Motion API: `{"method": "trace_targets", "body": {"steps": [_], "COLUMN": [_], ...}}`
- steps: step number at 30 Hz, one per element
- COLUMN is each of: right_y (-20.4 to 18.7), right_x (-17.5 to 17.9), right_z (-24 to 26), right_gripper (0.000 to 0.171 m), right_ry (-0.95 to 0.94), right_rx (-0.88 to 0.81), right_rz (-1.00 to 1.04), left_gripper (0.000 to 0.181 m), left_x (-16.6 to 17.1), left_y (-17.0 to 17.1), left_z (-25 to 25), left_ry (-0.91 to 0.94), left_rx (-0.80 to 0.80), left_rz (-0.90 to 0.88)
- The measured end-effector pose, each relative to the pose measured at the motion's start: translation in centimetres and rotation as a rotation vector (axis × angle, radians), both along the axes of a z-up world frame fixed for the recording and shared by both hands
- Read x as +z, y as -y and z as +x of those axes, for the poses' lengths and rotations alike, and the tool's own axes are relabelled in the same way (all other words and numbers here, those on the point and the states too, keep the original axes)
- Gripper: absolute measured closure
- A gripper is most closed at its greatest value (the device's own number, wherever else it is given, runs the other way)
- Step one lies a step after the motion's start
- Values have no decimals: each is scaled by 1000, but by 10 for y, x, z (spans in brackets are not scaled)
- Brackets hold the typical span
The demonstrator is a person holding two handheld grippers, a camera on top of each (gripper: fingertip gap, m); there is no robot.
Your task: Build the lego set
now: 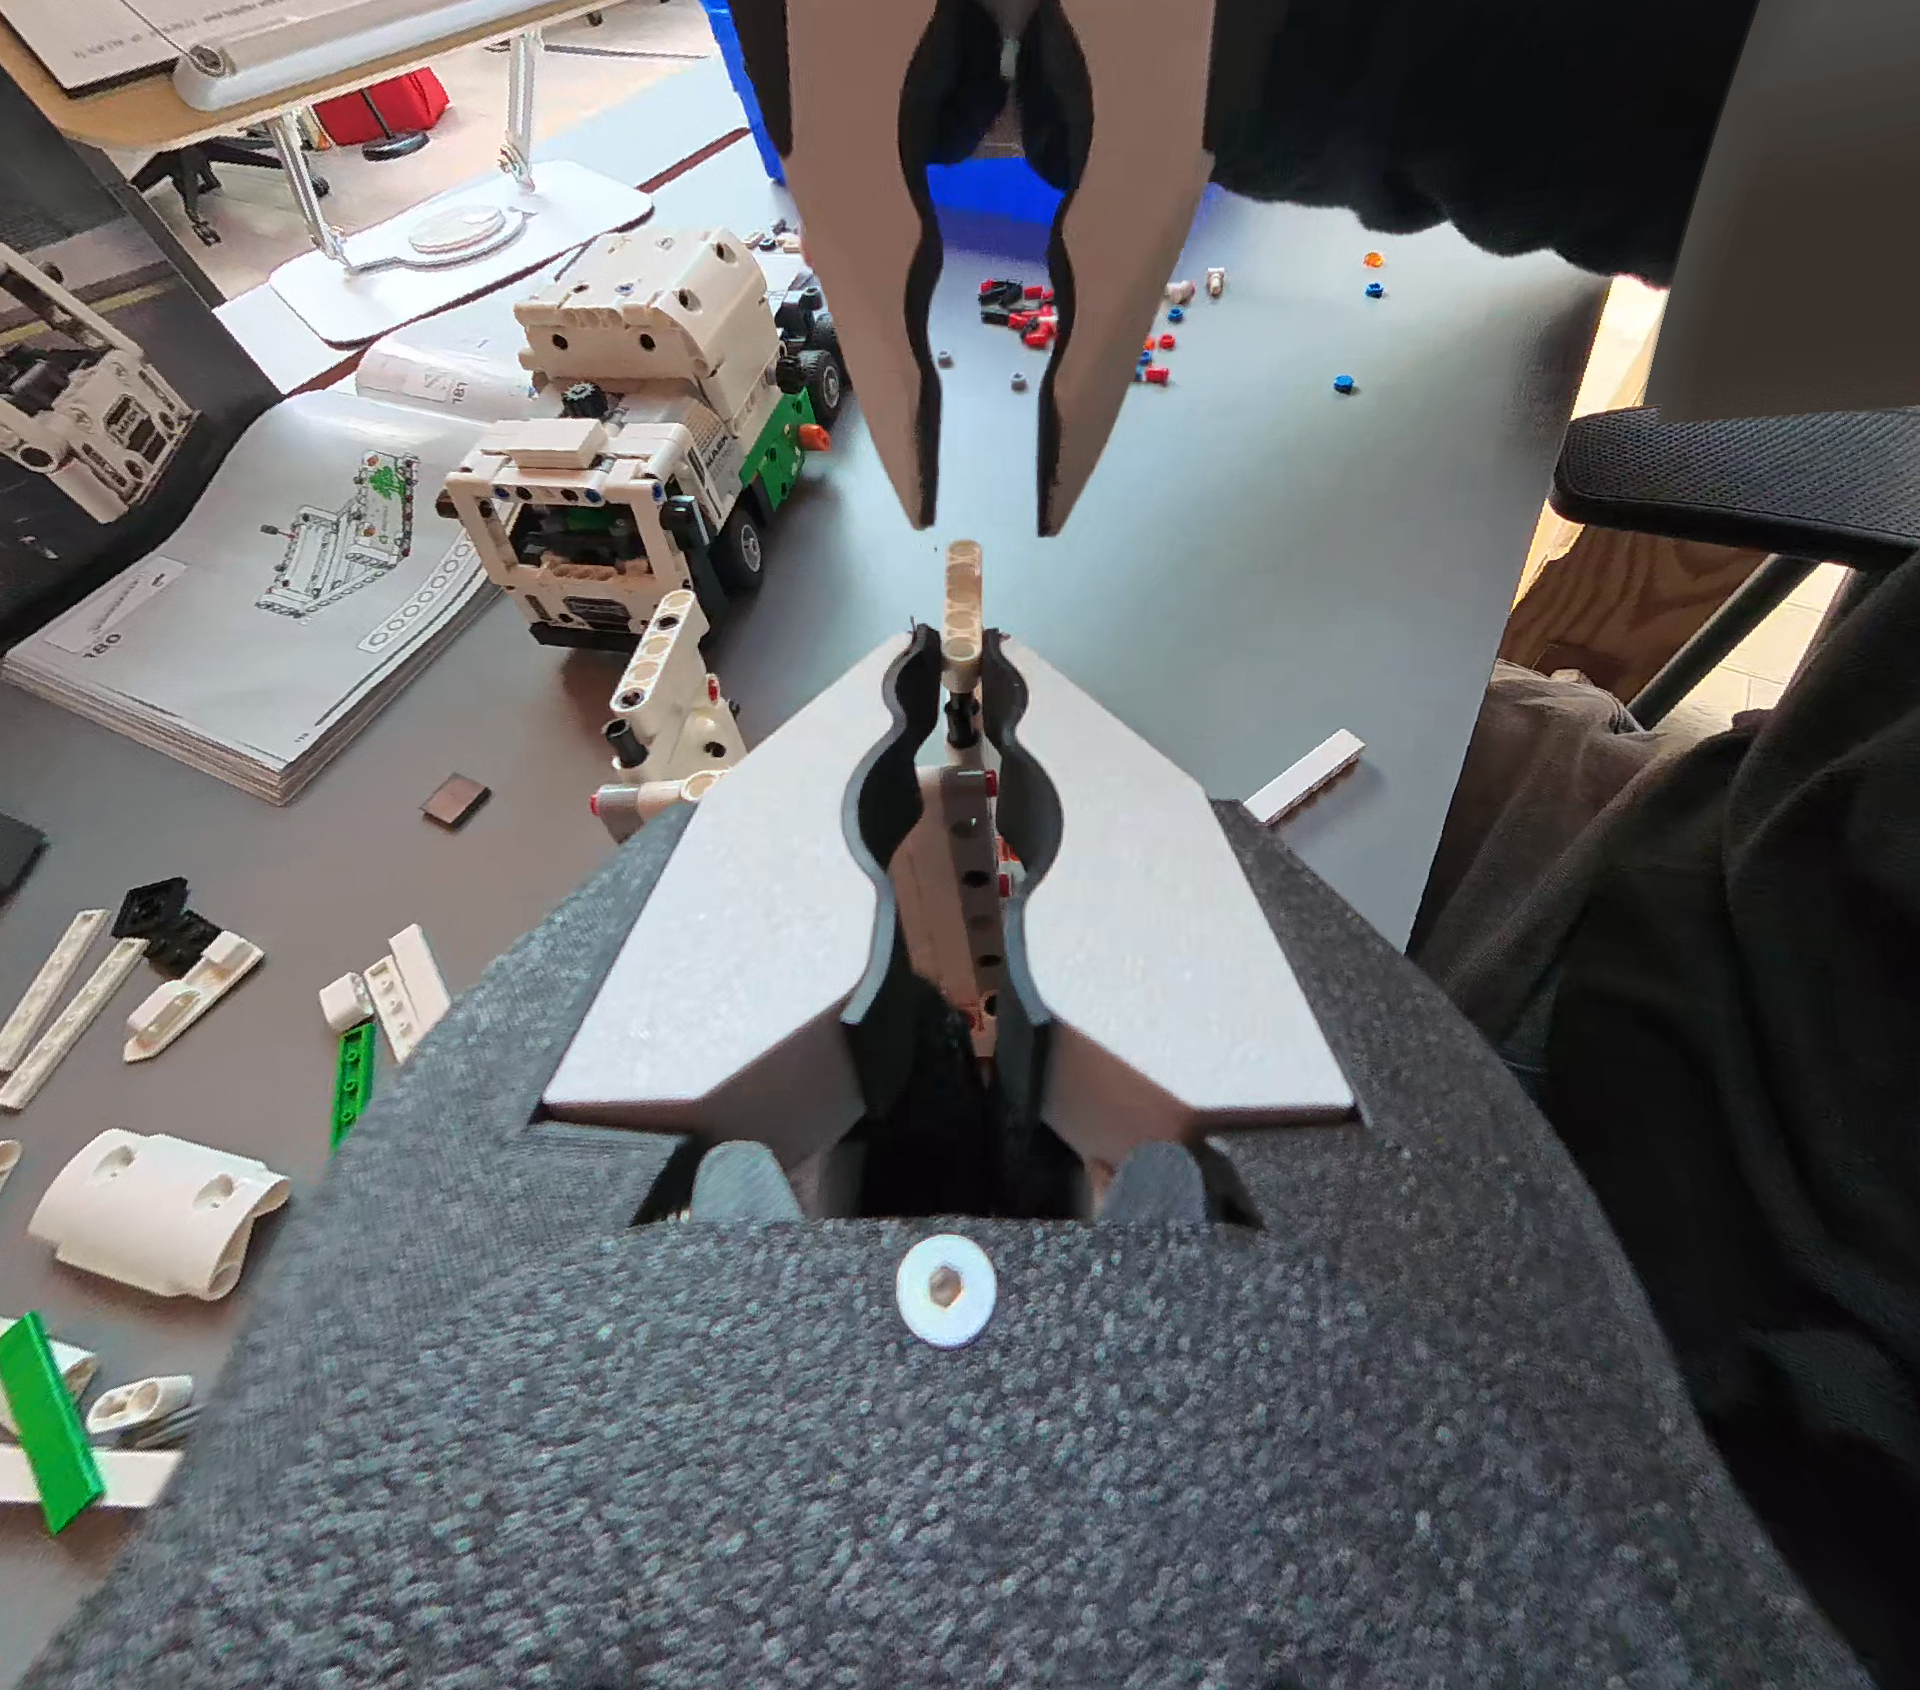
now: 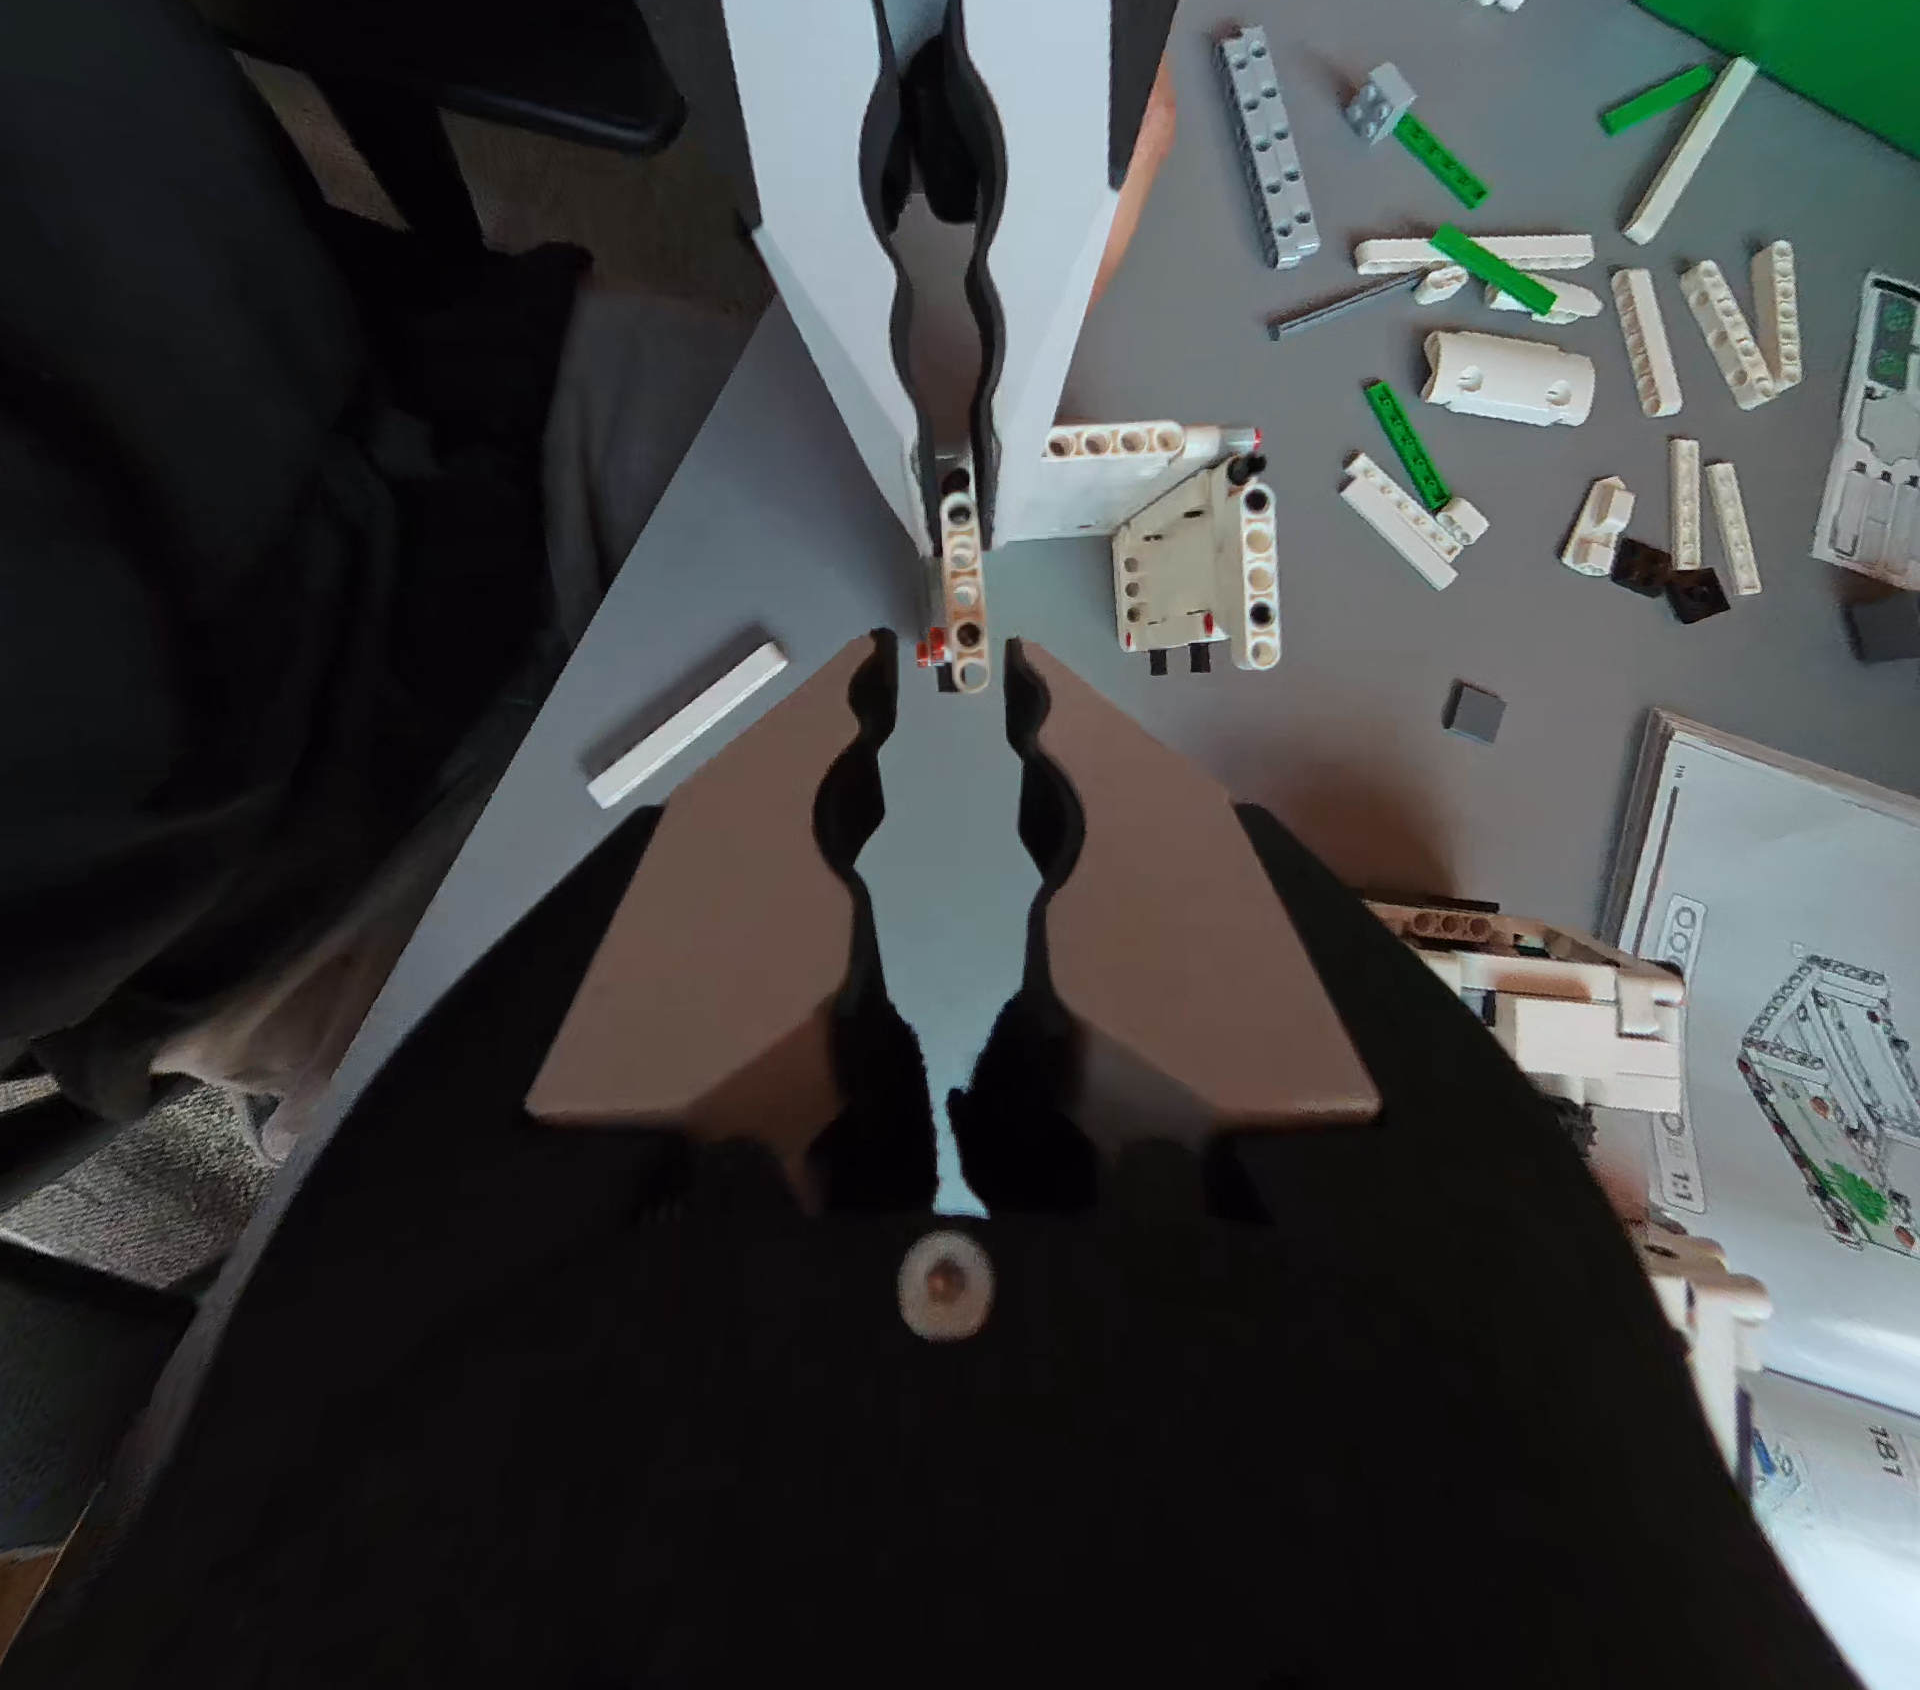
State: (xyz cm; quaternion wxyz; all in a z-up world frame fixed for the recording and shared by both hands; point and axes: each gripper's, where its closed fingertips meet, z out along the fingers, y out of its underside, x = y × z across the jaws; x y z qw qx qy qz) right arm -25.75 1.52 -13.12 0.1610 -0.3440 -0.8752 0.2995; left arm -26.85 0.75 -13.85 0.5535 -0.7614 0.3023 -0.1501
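Note:
My left gripper (image 1: 954, 643) is shut on a small Lego sub-assembly (image 1: 963, 591): a white holed beam joined to a grey beam with black and red pins. The white beam sticks out past the fingertips. My right gripper (image 1: 979, 528) comes in from the opposite side, open and empty, with its tips just short of the beam's end. In the right wrist view my right gripper (image 2: 945, 653) stands open on either side of the beam's tip (image 2: 964, 601), which the left gripper (image 2: 956, 534) holds. The part-built white and green truck (image 1: 655, 445) stands on the grey table at the left.
A second white sub-assembly (image 1: 665, 705) lies by the truck. The open instruction booklet (image 1: 260, 591) is at the left. Loose white, green and black parts (image 2: 1507, 378) are scattered, with small pins (image 1: 1039, 310) farther back. A white long tile (image 1: 1304, 776) lies near the table edge, beside a chair armrest (image 1: 1745, 466).

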Motion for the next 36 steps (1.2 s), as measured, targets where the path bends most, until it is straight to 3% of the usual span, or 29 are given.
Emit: {"method": "trace_targets", "body": {"steps": [1, 8, 24, 36], "right_y": [-1, 1, 3, 3], "right_x": [0, -8, -12, -15], "right_z": [-2, -8, -8, -11], "right_gripper": [153, 165, 166, 165], "right_ry": [-24, -79, 5, 3], "right_rx": [-6, 18, 39, -3], "right_rz": [1, 12, -197, -112], "left_gripper": [176, 176, 176, 176], "left_x": [0, 0, 0, -1], "left_y": [0, 0, 0, 0], "left_z": [0, 0, 0, -2], "left_ry": [4, 27, 103, 75], "left_rx": [-2, -1, -28, -36], "left_rz": [-2, -17, -76, -32]}}
